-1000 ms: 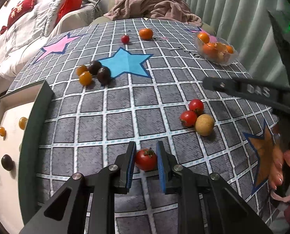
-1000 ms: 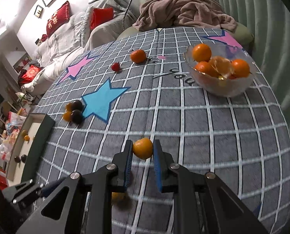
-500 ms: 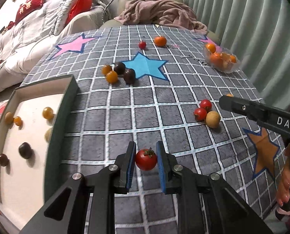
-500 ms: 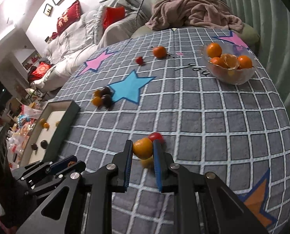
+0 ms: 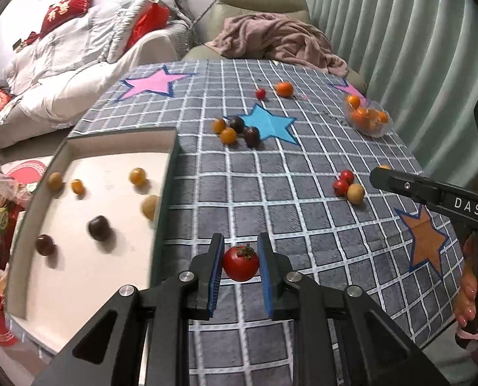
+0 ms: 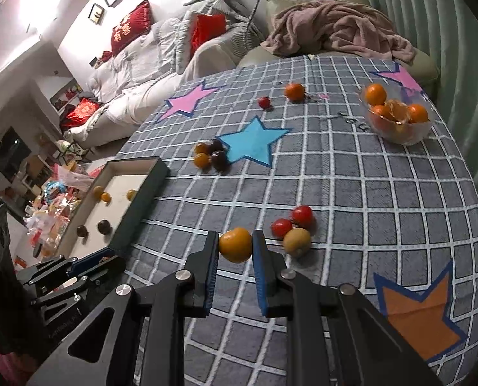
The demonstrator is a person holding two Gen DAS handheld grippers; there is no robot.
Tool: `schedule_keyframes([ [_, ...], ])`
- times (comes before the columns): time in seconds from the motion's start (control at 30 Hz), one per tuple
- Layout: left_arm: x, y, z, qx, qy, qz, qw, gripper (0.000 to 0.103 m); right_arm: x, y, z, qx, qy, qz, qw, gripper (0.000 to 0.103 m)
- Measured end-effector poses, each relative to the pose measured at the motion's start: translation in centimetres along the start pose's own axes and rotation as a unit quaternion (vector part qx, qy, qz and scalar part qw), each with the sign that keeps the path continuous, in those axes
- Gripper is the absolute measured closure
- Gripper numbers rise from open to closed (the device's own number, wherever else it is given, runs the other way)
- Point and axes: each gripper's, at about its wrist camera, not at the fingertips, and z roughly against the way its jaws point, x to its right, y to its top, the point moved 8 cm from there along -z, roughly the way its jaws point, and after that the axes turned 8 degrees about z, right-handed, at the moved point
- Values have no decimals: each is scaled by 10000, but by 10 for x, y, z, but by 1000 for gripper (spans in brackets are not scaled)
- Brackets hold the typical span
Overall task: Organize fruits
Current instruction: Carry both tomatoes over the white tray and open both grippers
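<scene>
Two fruits are held: your left gripper [image 5: 239, 265] clamps a round red tomato [image 5: 241, 263], your right gripper [image 6: 235, 246] a small orange citrus [image 6: 235, 244]. The white dark-rimmed tray [image 5: 166, 193] lies just left of the tomato, nearer that hand.

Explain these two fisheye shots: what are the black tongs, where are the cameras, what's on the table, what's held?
There is no robot here. A person holds a two-finger tool in each hand, and each tool carries a camera that looks forward along its fingers, so each picture shows its own tool at the bottom.

In the left wrist view the left gripper is shut on a red tomato. In the right wrist view the right gripper is shut on a small orange fruit.

The table wears a grey checked cloth with coloured stars. On the left stands a shallow tray with several small yellow and dark fruits in it. A glass bowl at the far right holds oranges. Loose fruits lie between: two red tomatoes beside a tan fruit, and a dark and orange cluster by the blue star.
</scene>
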Motion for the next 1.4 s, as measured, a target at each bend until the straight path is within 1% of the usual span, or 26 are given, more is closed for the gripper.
schedule_keyframes([
  [0.3,-38,13,31,259,192,172,9993,80,-54,25,13,114,138,460,9988,81],
  [0.5,-81,10,43,326,452,374,9977,80,-105,36,5,55,354,826,9959,81],
  [0.63,-114,8,47,339,648,535,9959,80,-143,38,-9,-56,533,1062,9929,81],
  [0.73,-137,4,47,319,832,597,9942,80,-171,35,-24,-196,683,1226,9899,81],
  [0.87,-160,-2,43,229,970,669,9928,80,-199,28,-43,-410,834,1381,9861,81],
  [1.03,-180,-14,27,-4,1083,765,9912,80,-225,10,-72,-767,958,1520,9807,81],
  [1.2,-189,-24,11,-177,1118,811,9903,80,-234,-8,-100,-1137,947,1558,9766,81],
  [1.4,-195,-31,-5,-346,1154,904,9886,80,-231,-25,-127,-1517,872,1531,9726,81],
])
